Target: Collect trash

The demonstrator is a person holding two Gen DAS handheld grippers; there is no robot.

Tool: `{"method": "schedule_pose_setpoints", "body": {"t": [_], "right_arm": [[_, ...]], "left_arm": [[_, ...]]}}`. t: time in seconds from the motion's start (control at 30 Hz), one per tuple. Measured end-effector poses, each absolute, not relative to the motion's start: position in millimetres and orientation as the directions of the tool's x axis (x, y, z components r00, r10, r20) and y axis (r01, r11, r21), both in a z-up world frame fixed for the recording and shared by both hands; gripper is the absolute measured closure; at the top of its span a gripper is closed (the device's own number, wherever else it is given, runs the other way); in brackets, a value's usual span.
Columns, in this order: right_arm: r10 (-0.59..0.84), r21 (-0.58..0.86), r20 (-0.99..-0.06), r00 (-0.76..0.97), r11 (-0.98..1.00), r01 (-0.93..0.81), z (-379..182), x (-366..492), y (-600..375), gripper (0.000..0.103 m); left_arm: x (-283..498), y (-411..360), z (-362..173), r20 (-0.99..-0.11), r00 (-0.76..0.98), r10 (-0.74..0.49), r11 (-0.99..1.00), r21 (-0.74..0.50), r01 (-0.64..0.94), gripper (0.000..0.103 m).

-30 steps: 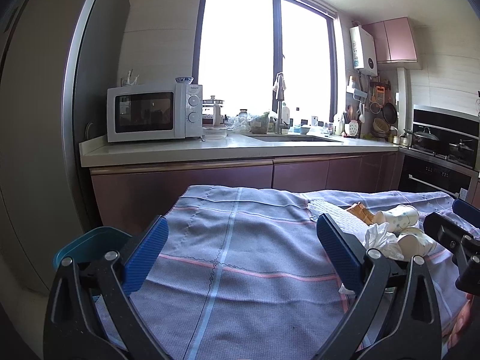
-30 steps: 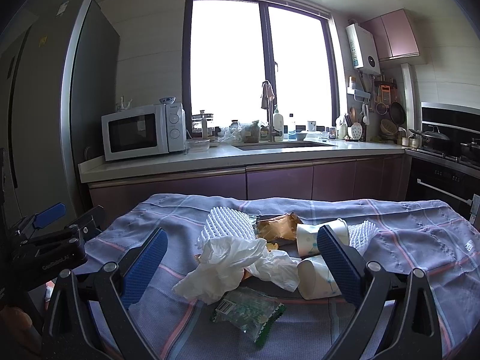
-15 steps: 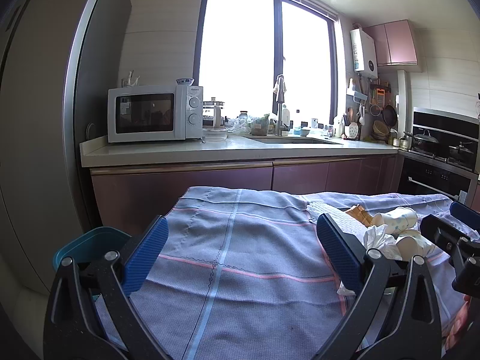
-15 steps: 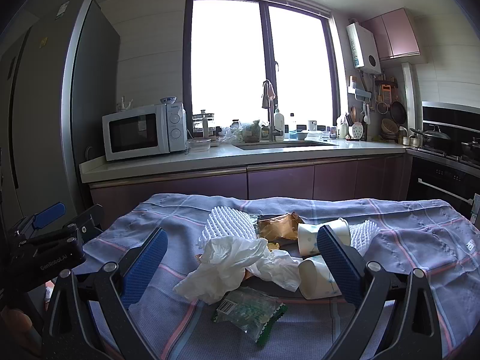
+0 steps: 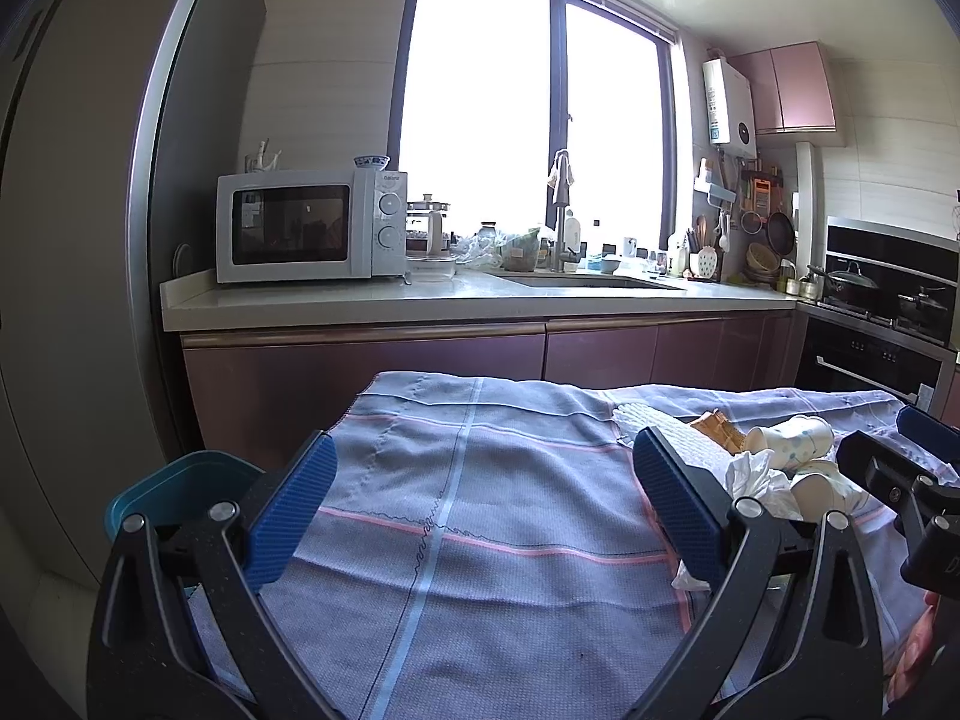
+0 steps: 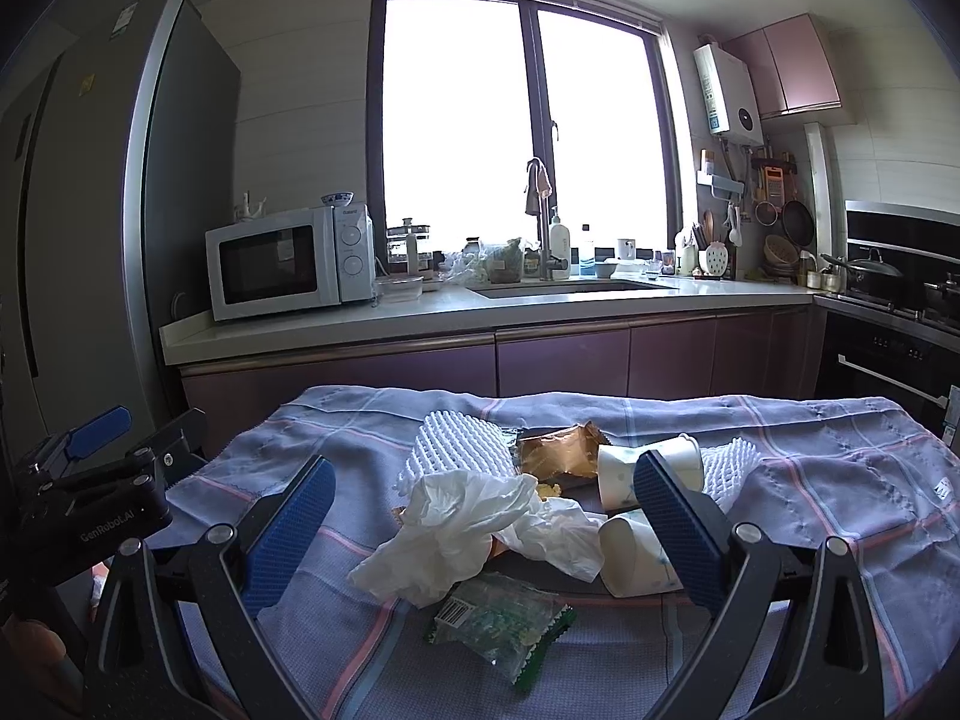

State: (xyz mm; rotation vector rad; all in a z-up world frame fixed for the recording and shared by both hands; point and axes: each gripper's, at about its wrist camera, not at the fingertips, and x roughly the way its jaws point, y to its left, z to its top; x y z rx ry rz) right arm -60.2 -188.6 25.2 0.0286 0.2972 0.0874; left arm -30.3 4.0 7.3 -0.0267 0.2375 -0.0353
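Note:
A trash pile lies on the blue checked tablecloth [image 6: 840, 480]: crumpled white tissue [image 6: 462, 528], a green snack wrapper [image 6: 498, 624], two paper cups [image 6: 636, 552], white foam netting [image 6: 456, 444] and a brown wrapper [image 6: 558, 450]. My right gripper [image 6: 480, 516] is open and empty, its jaws standing either side of the pile, just short of it. My left gripper [image 5: 480, 504] is open and empty over bare cloth; the pile [image 5: 774, 456] is to its right. A teal bin [image 5: 174, 492] sits low at the table's left edge.
A kitchen counter [image 6: 480, 312] with a microwave [image 6: 288, 264] and a sink runs behind the table. A fridge [image 6: 90, 240] stands at left, an oven and stove [image 6: 888, 324] at right. Each gripper shows in the other's view.
Both grippers have barely moved; the views have shifted very slightly. Nothing was taken hold of or let go.

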Motion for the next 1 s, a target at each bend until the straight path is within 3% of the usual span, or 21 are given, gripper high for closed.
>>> {"method": "schedule_pose_setpoints", "body": {"t": [1.0], "right_arm": [[0.105, 0.059, -0.307, 0.946, 0.994, -0.091, 21.1, -57.0, -193.0, 0.007]], "left_arm": [[-26.7, -0.1, 1.9, -0.250, 0.967, -0.048, 0.999, -0.031, 0.041, 0.006]]}}
